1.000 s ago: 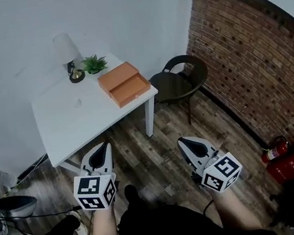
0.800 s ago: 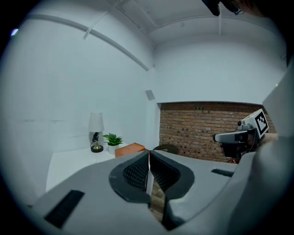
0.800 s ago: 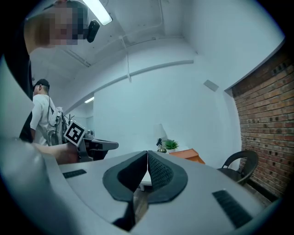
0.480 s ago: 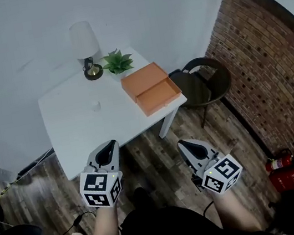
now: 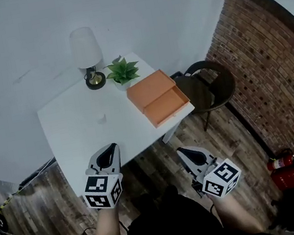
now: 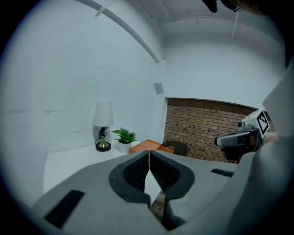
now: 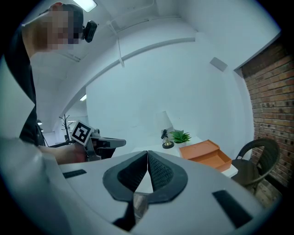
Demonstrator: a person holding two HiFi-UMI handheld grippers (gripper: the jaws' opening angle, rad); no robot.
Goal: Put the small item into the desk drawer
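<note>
Head view: a white table (image 5: 78,143) stands against a pale wall, with wood-plank floor (image 5: 154,160) before it. At the back of the table are a lamp (image 5: 86,51) and a potted plant (image 5: 123,70). Toward the right edge sits an orange drawer unit (image 5: 150,88); its drawer (image 5: 169,106) is pulled out and its inside shows no contents. The small item (image 5: 102,118) – pale, too small to identify – lies on the bare tabletop left of the unit, well apart from both grippers. A dark chair (image 5: 208,83) stands beside the table's right end, near a brick wall (image 5: 273,64).

The left gripper (image 5: 107,149) is held at the table's near edge. In the left gripper view its jaws are closed pad to pad, with nothing between them. The right gripper (image 5: 182,152) is held over the floor, short of the table. The right gripper view shows its jaws likewise closed and empty – both point toward the table.
</note>
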